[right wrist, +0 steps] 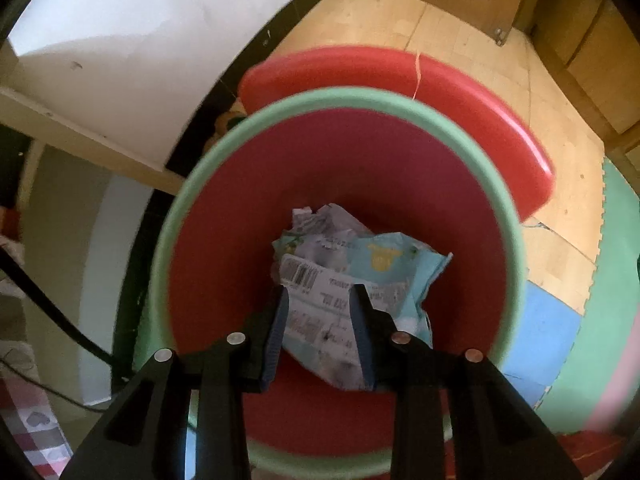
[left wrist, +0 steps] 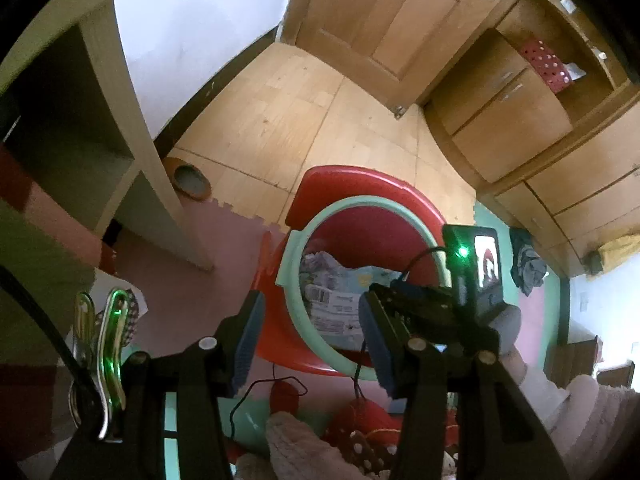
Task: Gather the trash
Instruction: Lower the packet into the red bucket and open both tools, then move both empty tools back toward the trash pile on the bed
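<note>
While blurred, bin (right wrist: 340, 112) rim, wrapper (right wrist: 360, 280) half-hidden

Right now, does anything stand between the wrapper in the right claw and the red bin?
Nothing visible does. The lid is swung back, and the right claw holds the wrapper over the bin, at its open mouth, within the green rim.

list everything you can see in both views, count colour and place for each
round plastic bin: one, red with green rim, on the floor
red bin lid: one, hinged open behind the bin
crumpled plastic wrapper: one, pale blue and white with barcode, inside the bin
wooden door: one, light brown, far wall
perforated basket: one, red, on cabinet shelf
foam floor mat: pink, green and blue tiles
left gripper: black, open, empty
right gripper: black, over the bin, either side of the wrapper
</note>
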`<action>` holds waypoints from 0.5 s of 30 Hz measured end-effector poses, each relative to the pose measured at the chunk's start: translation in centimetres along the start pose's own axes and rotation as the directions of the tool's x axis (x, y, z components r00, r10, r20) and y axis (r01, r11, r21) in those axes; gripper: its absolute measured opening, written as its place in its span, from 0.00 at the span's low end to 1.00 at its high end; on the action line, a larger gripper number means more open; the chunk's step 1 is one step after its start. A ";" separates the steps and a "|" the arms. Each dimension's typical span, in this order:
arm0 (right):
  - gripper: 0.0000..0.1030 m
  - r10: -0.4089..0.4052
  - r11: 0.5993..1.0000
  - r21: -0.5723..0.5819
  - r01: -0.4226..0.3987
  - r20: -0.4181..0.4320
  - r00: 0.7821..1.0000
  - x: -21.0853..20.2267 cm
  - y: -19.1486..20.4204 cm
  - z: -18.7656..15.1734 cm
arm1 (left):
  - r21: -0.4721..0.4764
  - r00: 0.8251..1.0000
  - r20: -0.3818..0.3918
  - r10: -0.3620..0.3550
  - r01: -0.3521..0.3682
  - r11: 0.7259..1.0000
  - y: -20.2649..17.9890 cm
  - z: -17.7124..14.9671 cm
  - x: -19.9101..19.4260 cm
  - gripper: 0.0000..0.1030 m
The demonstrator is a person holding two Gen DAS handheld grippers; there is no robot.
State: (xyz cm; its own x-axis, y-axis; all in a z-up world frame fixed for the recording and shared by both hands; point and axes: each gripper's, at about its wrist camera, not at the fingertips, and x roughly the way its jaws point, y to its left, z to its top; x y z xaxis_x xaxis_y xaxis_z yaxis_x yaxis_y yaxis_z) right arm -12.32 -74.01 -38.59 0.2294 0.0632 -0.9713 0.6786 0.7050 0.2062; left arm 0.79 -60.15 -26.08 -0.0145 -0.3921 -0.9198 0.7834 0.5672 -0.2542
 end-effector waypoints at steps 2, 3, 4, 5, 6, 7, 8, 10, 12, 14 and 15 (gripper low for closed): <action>0.32 0.003 1.000 0.005 -0.003 0.022 1.000 -1.6 0.4 -0.2 | 0.008 1.000 0.010 0.001 -0.001 1.000 -0.3 -0.1 -0.8 0.50; 0.32 0.005 1.000 0.006 -0.005 0.033 0.999 -2.4 0.5 -0.5 | 0.008 1.000 0.013 0.001 -0.001 1.000 -0.4 -0.1 -1.1 0.50; 0.32 0.005 1.000 0.005 -0.005 0.048 0.999 -3.5 0.7 -0.8 | 0.007 1.000 0.015 0.000 0.000 1.000 -0.5 -0.3 -1.4 0.50; 0.32 0.004 1.000 0.004 -0.004 0.059 0.998 -4.1 1.0 -1.1 | 0.006 1.000 0.017 -0.003 0.003 1.000 -0.6 -0.3 -1.7 0.50; 0.32 0.004 1.000 0.004 -0.004 0.068 0.998 -4.5 1.1 -1.3 | 0.006 1.000 0.019 -0.005 0.005 1.000 -0.6 -0.5 -2.1 0.50; 0.32 0.007 1.000 0.003 -0.007 0.083 0.996 -5.6 1.3 -1.7 | 0.006 1.000 0.021 -0.003 0.003 1.000 -0.7 -0.6 -2.5 0.50; 0.32 0.009 1.000 0.002 -0.009 0.092 0.996 -6.0 1.5 -1.9 | 0.006 1.000 0.023 -0.002 0.002 1.000 -0.8 -0.8 -2.7 0.50; 0.32 0.013 1.000 -0.005 -0.013 0.121 0.993 -7.9 2.0 -2.5 | 0.005 1.000 0.026 -0.002 0.002 1.000 -0.9 -1.1 -3.5 0.50; 0.32 0.017 1.000 -0.014 -0.015 0.145 0.989 -9.3 2.5 -3.0 | 0.003 0.999 0.032 0.000 0.000 1.000 -1.0 -1.2 -4.3 0.50; 0.32 0.024 1.000 -0.022 -0.020 0.171 0.985 -11.2 3.2 -3.6 | 0.002 0.999 0.039 0.008 -0.008 1.000 -1.0 -1.6 -5.5 0.50; 0.32 0.030 0.999 -0.027 -0.025 0.183 0.983 -12.0 3.6 -3.9 | 0.000 0.999 0.043 0.013 -0.013 1.000 -1.0 -1.8 -6.0 0.50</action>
State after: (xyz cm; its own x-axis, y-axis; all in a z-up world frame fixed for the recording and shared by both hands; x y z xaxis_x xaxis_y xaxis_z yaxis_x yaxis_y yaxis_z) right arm -15.37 -69.53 -26.66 0.3732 -0.0462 -0.9266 0.6539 0.7217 0.2273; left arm -1.05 -57.05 -20.81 0.0218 -0.4154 -0.9094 0.7834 0.5722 -0.2426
